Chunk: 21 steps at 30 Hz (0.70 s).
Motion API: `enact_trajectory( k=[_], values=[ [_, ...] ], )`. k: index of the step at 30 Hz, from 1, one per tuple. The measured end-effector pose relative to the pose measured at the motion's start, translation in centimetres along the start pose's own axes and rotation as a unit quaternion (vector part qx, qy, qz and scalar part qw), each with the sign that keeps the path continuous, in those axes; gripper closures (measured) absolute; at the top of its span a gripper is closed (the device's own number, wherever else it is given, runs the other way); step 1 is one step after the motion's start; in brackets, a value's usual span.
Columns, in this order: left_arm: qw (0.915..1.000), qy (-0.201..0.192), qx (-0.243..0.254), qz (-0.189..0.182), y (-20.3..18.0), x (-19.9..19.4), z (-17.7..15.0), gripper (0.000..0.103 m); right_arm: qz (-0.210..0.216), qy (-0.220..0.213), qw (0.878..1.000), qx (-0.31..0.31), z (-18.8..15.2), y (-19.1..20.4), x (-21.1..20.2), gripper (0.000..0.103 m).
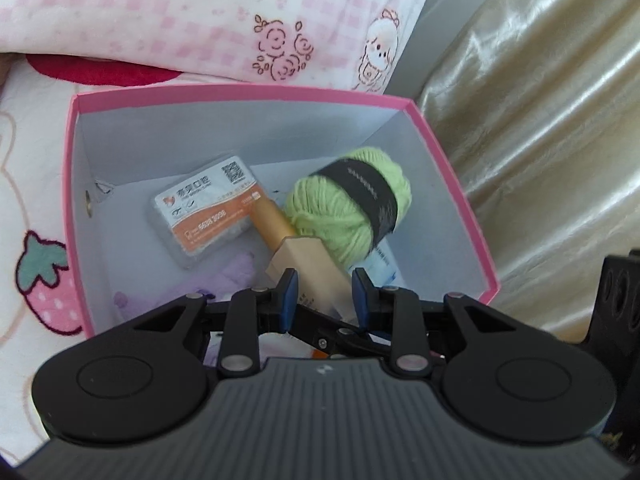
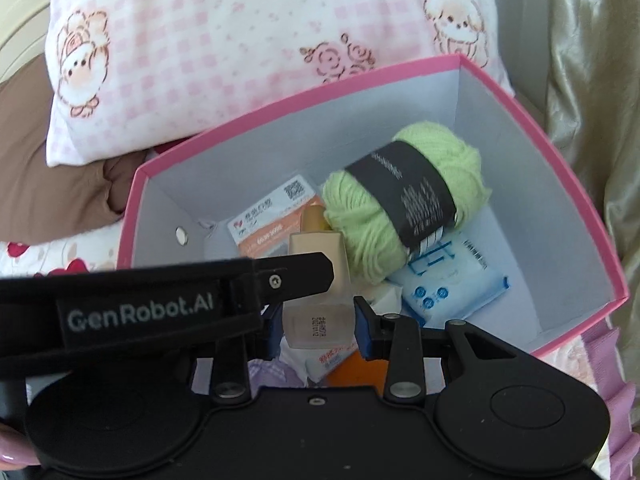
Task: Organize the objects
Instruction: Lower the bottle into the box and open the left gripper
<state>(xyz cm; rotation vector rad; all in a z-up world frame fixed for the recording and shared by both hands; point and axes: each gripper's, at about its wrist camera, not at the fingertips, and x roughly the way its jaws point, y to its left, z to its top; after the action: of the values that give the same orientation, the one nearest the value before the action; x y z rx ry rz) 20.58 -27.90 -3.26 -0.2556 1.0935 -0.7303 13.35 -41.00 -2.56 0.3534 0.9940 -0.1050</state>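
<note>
A pink box (image 1: pixel 452 168) with a white inside stands on the bed; it also shows in the right wrist view (image 2: pixel 560 160). In it lie a green yarn ball (image 1: pixel 352 204) (image 2: pixel 404 204) with a black band, a white and orange pack (image 1: pixel 208 212) (image 2: pixel 276 216), a blue and white wipes pack (image 2: pixel 452 280) and something purple (image 1: pixel 224 276). My right gripper (image 2: pixel 318 320) is shut on a frosted bottle with a gold cap (image 2: pixel 316 272) (image 1: pixel 296 248) over the box. My left gripper (image 1: pixel 325 292) is open just above the bottle's base.
A pink checked pillow (image 1: pixel 200 20) (image 2: pixel 240 40) lies behind the box. Shiny gold fabric (image 1: pixel 540 120) is on the right. The bed sheet with a strawberry print (image 1: pixel 44 284) is on the left. The left gripper's body (image 2: pixel 140 300) crosses the right wrist view.
</note>
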Motion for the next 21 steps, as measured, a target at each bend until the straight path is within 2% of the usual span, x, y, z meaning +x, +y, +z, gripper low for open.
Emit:
enact_trajectory(
  k=[6,9,12,15,18,21],
  values=[
    [0.9999,-0.003,-0.007,0.008,1.2,-0.6,-0.2,0.076,0.02,-0.001,1.0,-0.013,-0.7,0.5,0.8,0.063],
    [0.9996,-0.013,-0.012,0.019,1.7,-1.1,-0.1,0.076,0.031,0.001,1.0,0.001,-0.6,0.3,1.3,0.062],
    [0.9987,-0.024,-0.009,0.044,2.0,-2.1,-0.1,0.069,0.038,-0.007,0.999,0.002,-0.3,0.4,1.4,0.06],
    [0.9989,-0.029,-0.02,0.03,2.9,-3.6,-0.2,0.068,0.065,-0.016,0.998,-0.009,-0.4,0.9,0.6,0.06],
    [0.9984,-0.041,-0.006,0.037,3.3,-4.8,-0.3,0.068,0.036,-0.008,0.999,-0.03,-0.6,2.0,0.6,0.086],
    [0.9973,-0.048,0.001,0.055,4.0,-5.6,-0.5,0.068,0.013,-0.012,0.999,-0.026,-0.9,2.3,1.3,0.085]
  ],
)
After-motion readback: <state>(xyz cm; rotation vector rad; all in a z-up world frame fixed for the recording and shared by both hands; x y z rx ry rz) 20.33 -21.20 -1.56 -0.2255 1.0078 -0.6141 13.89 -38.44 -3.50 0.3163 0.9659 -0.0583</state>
